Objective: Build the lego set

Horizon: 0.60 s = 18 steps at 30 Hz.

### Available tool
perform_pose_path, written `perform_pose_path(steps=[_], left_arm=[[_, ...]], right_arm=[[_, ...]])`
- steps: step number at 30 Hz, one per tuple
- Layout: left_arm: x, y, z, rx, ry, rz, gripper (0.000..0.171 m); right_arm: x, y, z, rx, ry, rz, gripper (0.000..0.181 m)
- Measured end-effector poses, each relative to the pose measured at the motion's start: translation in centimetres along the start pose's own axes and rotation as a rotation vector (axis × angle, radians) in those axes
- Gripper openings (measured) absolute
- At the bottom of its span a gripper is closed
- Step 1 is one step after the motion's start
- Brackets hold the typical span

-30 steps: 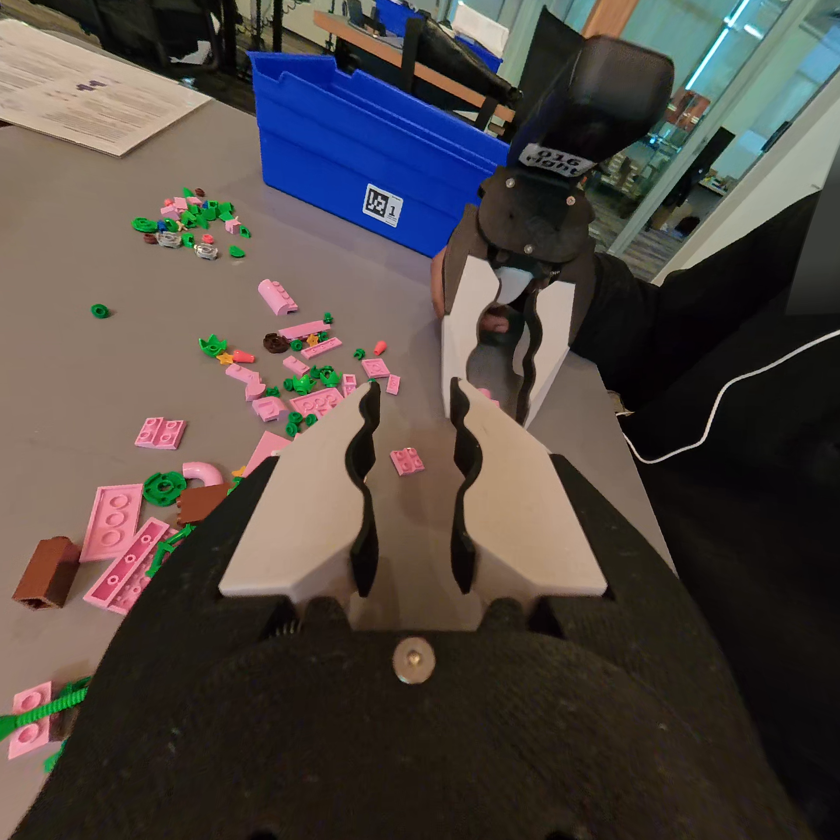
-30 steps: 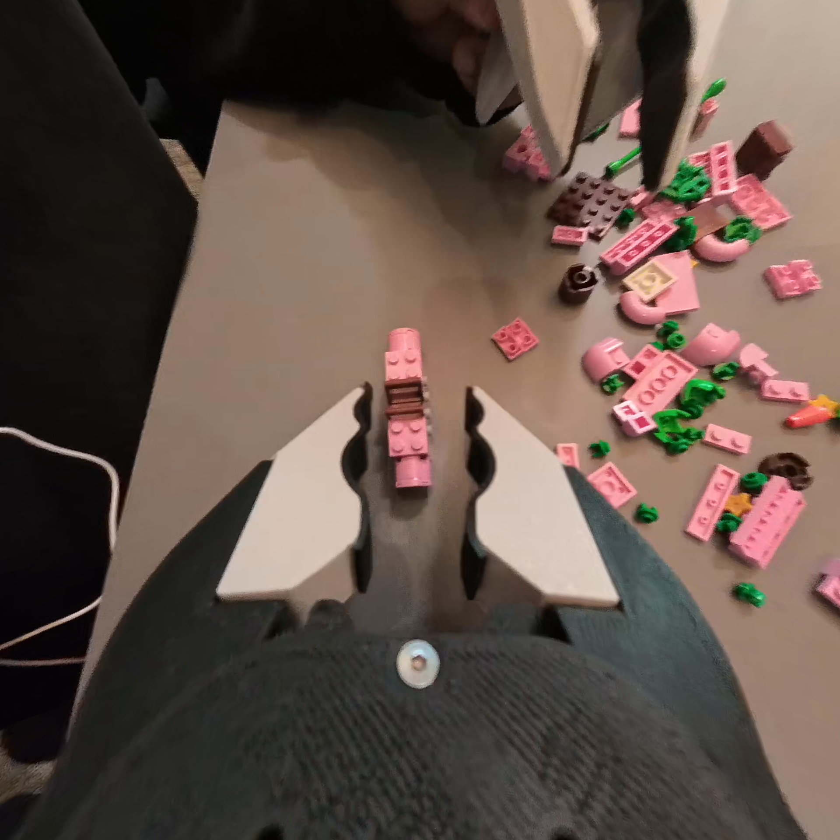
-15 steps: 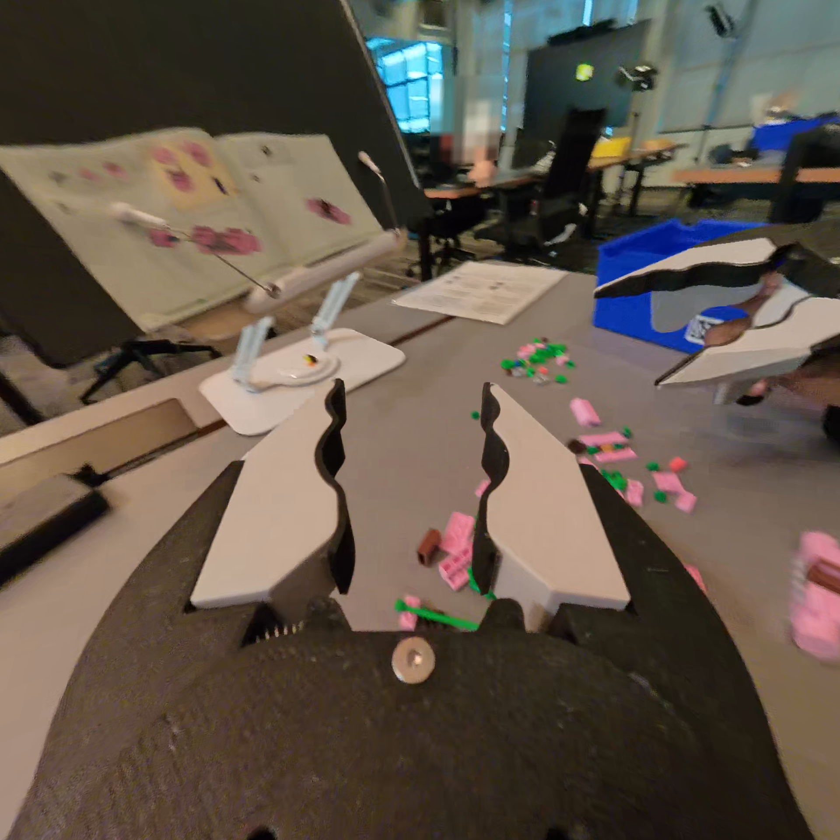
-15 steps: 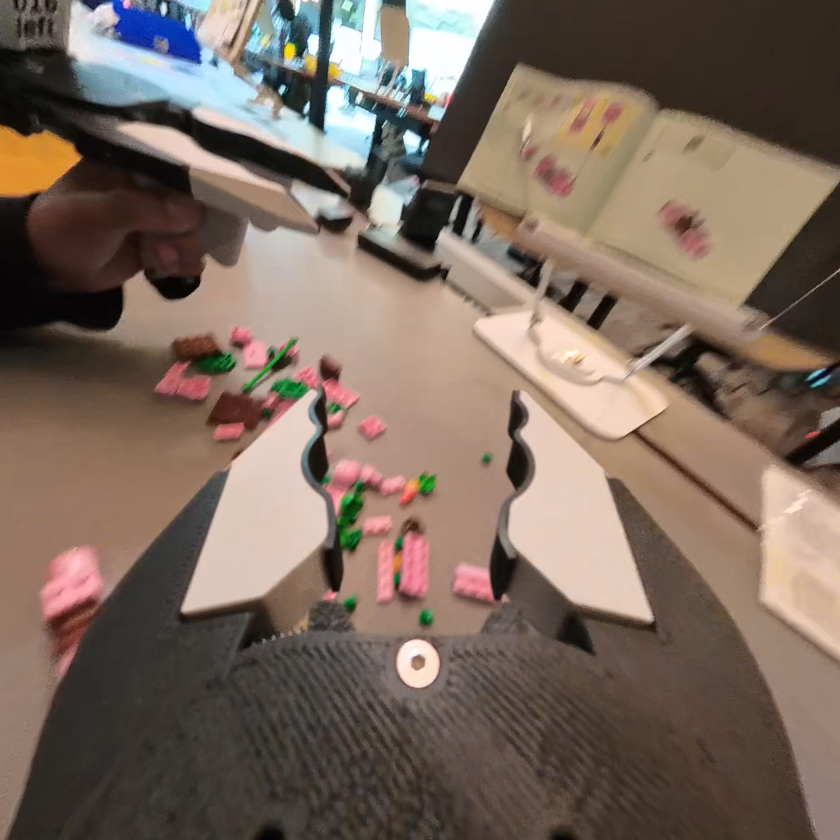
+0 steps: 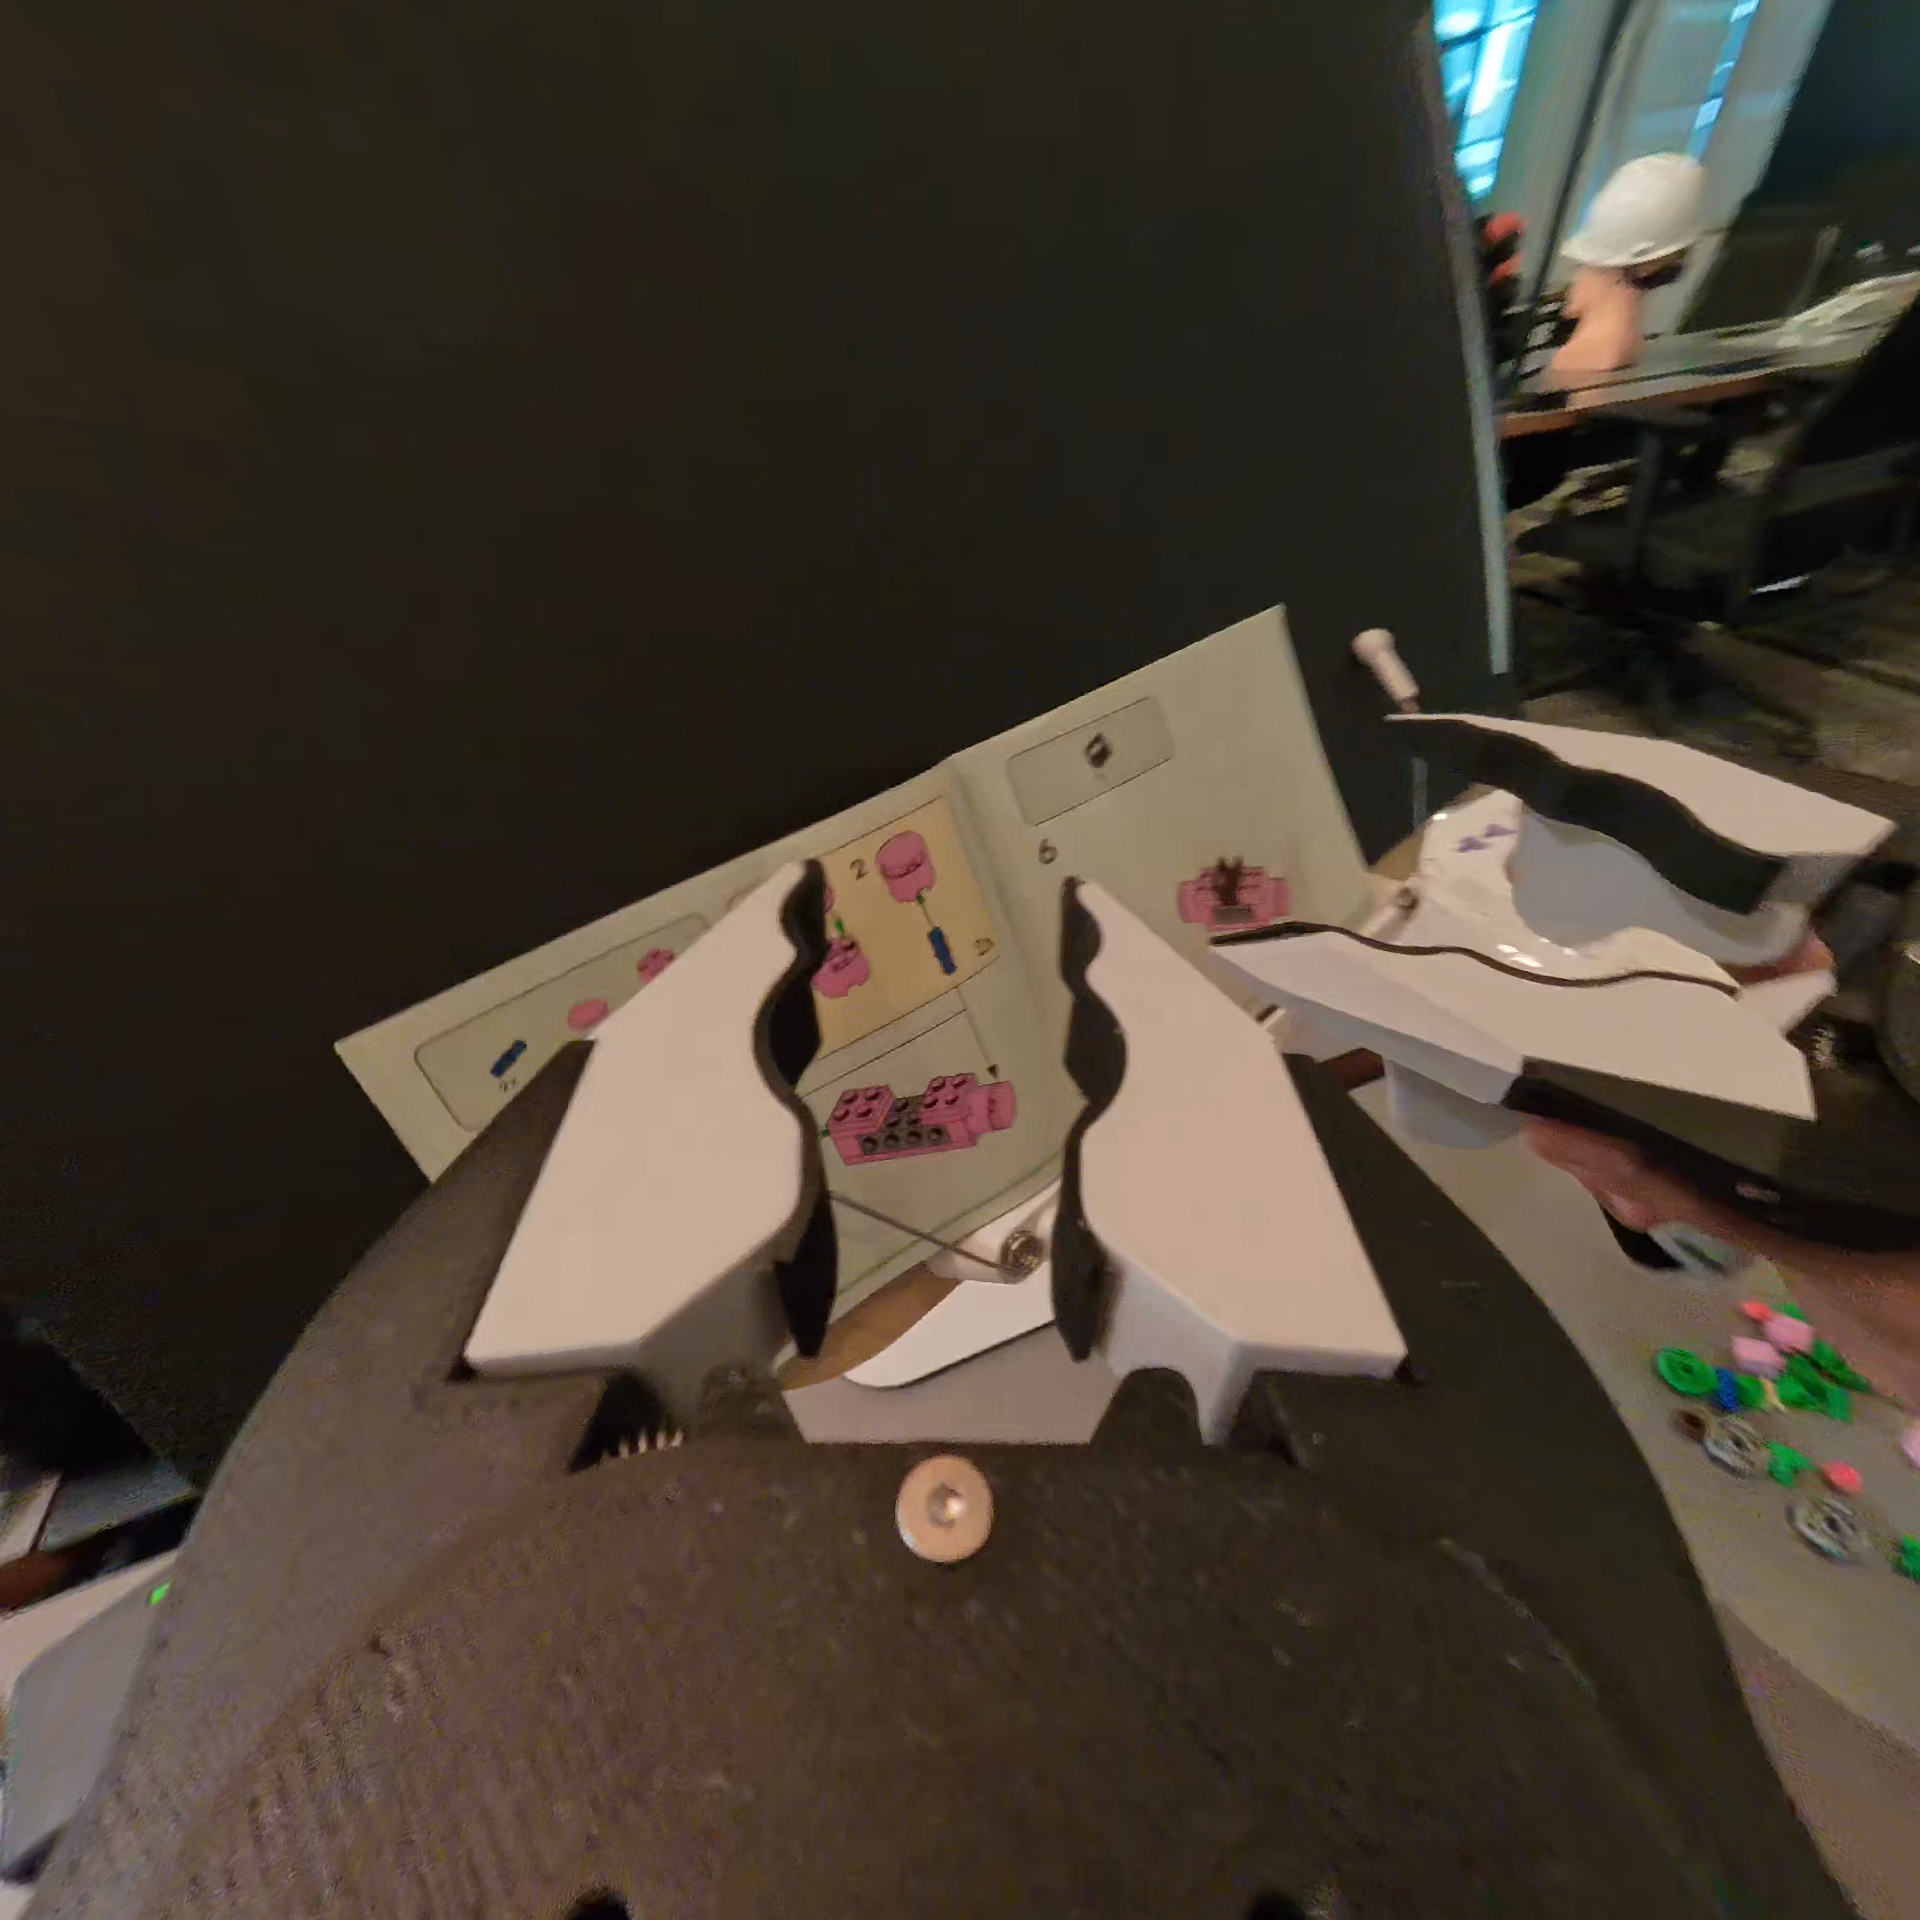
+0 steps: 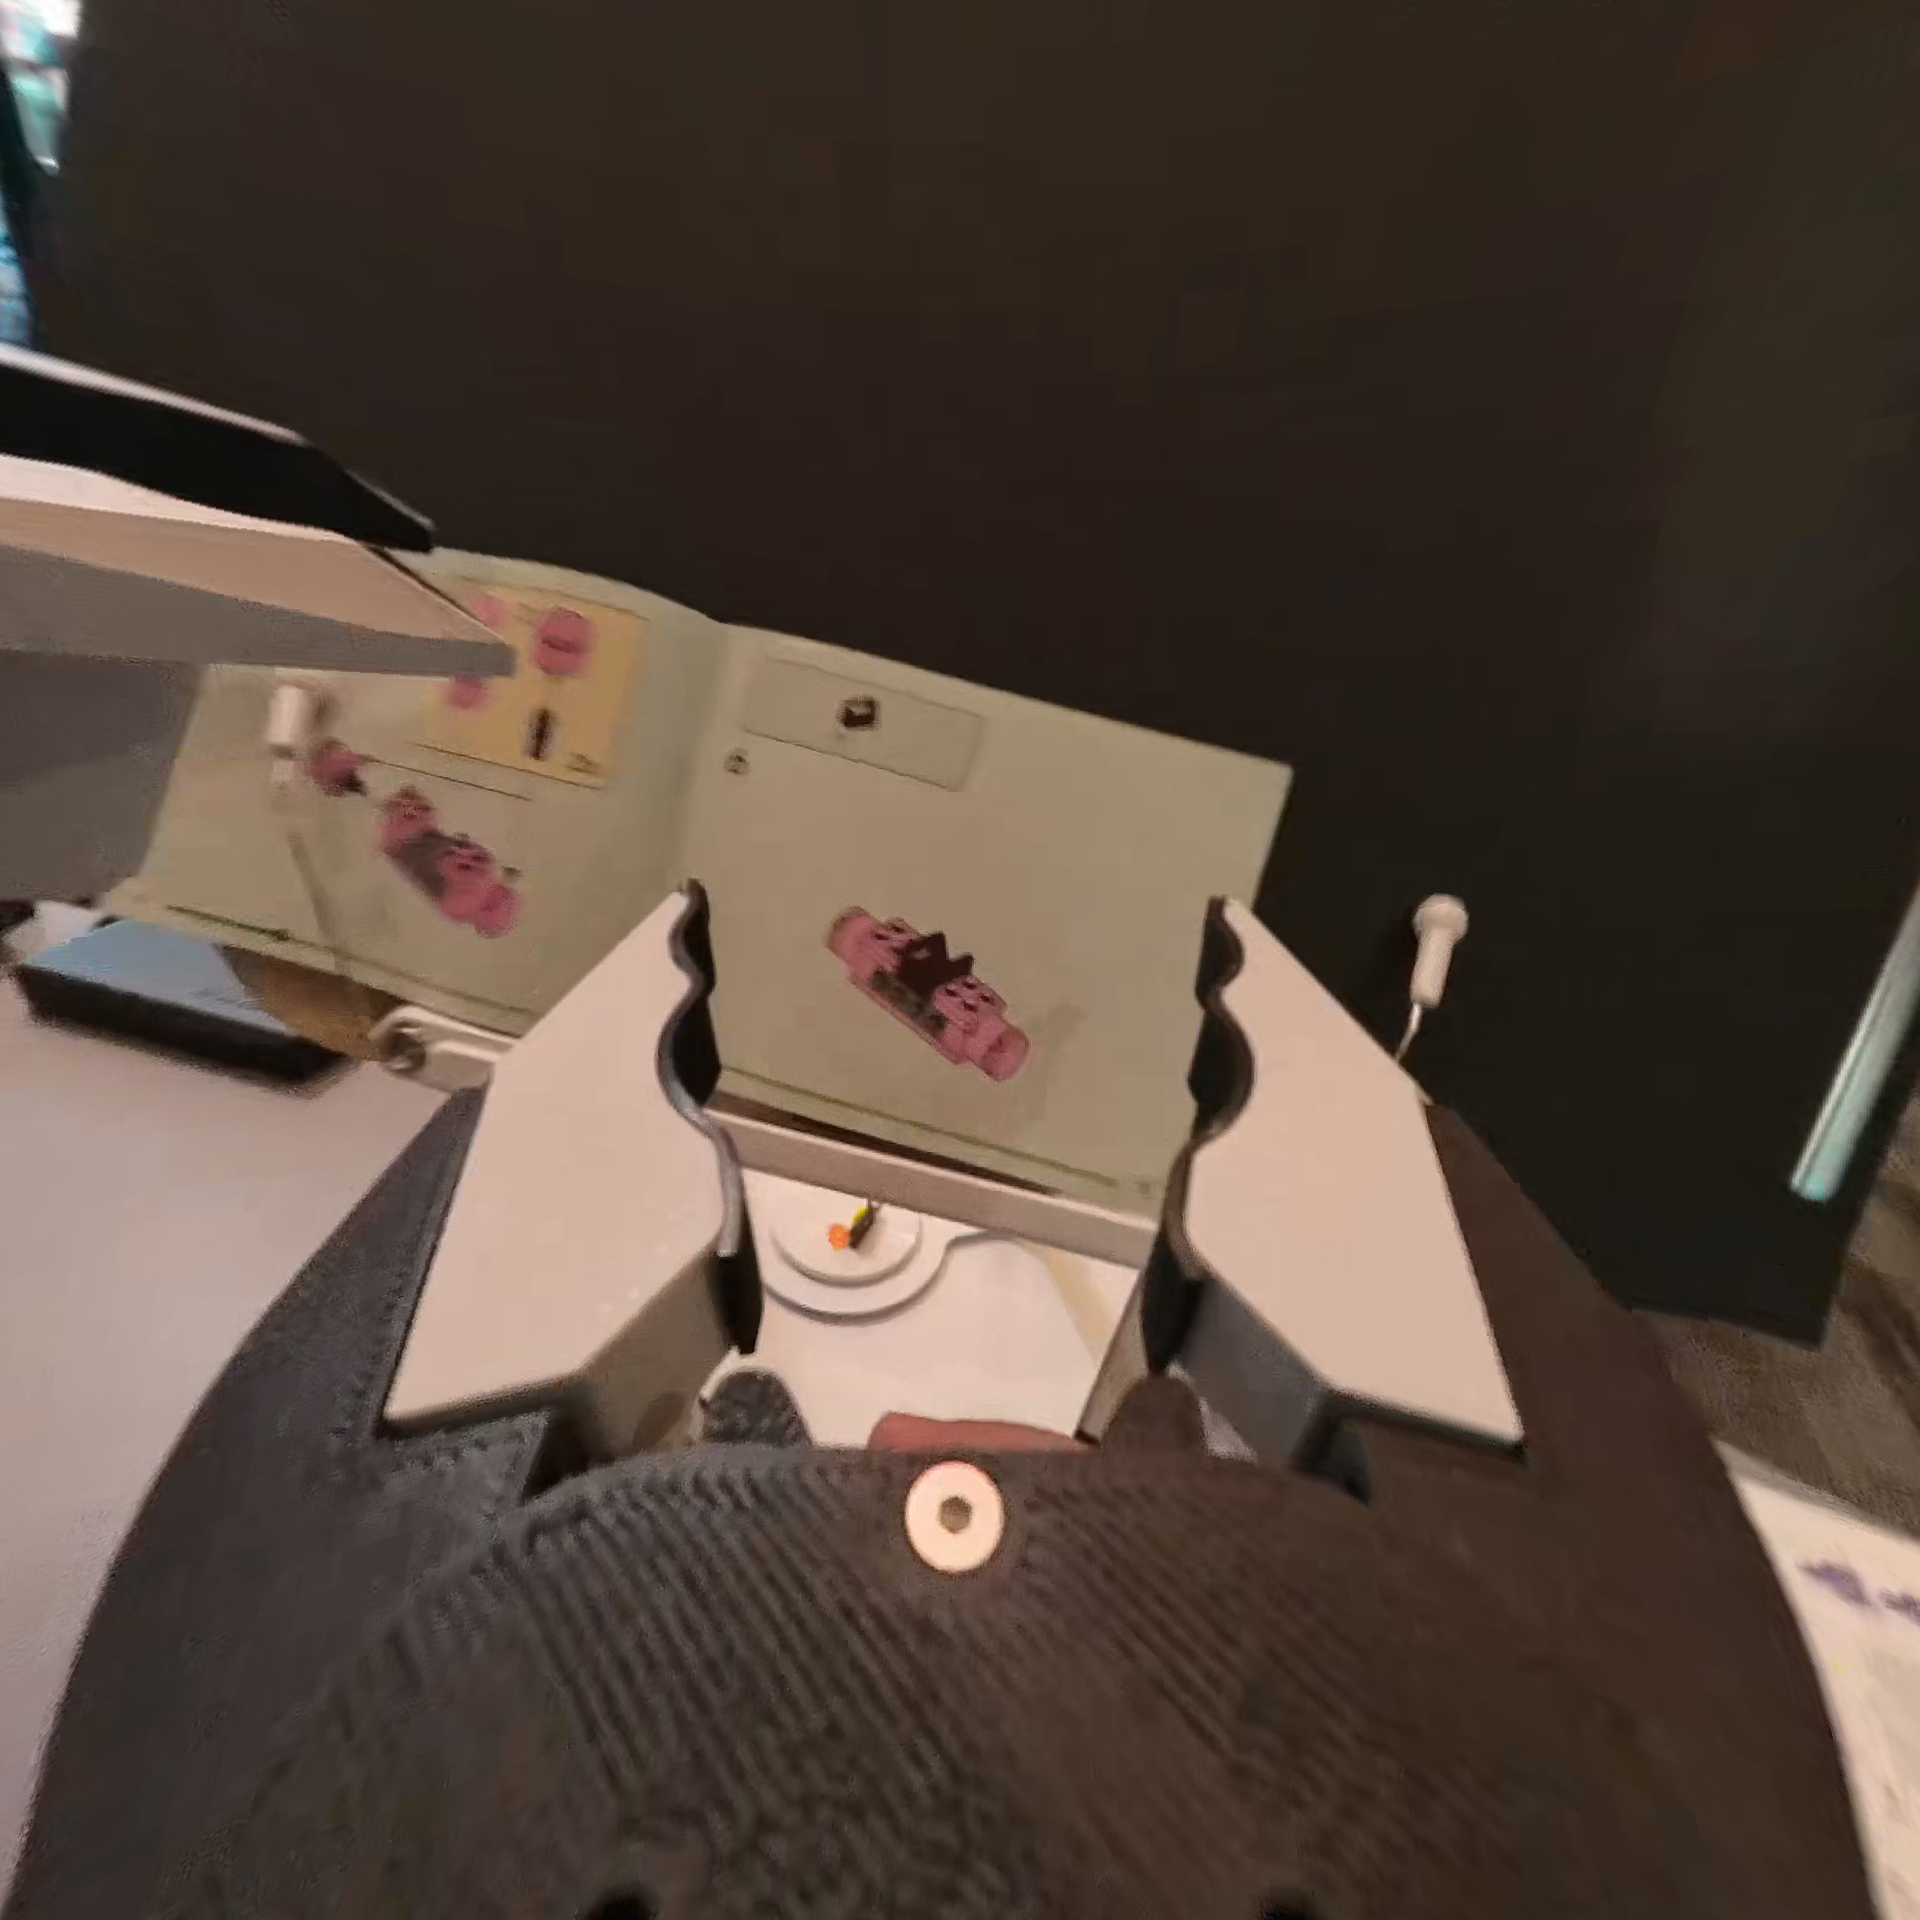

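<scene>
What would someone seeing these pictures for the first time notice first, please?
The open instruction booklet stands propped on a white stand against a dark panel, straight ahead in both views. Both the left gripper and the right gripper are open, empty and raised toward it. Loose pink and green pieces lie at the table's right.

Left gripper (image 5: 940, 904) raised, jaws apart, empty; right gripper (image 6: 956, 914) at its 2 o'clock, likewise open, empty.
</scene>
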<state>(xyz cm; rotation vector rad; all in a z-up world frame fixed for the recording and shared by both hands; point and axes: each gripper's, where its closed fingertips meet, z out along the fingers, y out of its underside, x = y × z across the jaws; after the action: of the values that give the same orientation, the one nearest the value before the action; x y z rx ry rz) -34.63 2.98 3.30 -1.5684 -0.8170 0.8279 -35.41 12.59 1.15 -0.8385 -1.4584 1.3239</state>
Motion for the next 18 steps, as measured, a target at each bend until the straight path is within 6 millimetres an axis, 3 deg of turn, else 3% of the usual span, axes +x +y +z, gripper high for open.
perform_pose_path(steps=[6,9,14,18], left_arm=[[-2.3,3.1,1.2,-0.029,-0.035,-0.104,0.0],[-2.3,3.1,1.2,-0.055,-0.009,-0.121,0.0],[-2.2,3.1,1.4,-0.081,-0.057,-0.059,0.0],[-1.6,3.5,1.7,-0.097,-0.057,-0.044,0.0]], right_arm=[[-0.4,4.4,1.7,-0.078,0.072,0.079,0.095],[-0.4,4.2,2.2,-0.038,0.091,0.15,0.097],[-0.4,4.3,2.3,-0.114,0.091,0.128,0.095],[-1.4,3.9,2.3,-0.102,0.082,0.091,0.073]])
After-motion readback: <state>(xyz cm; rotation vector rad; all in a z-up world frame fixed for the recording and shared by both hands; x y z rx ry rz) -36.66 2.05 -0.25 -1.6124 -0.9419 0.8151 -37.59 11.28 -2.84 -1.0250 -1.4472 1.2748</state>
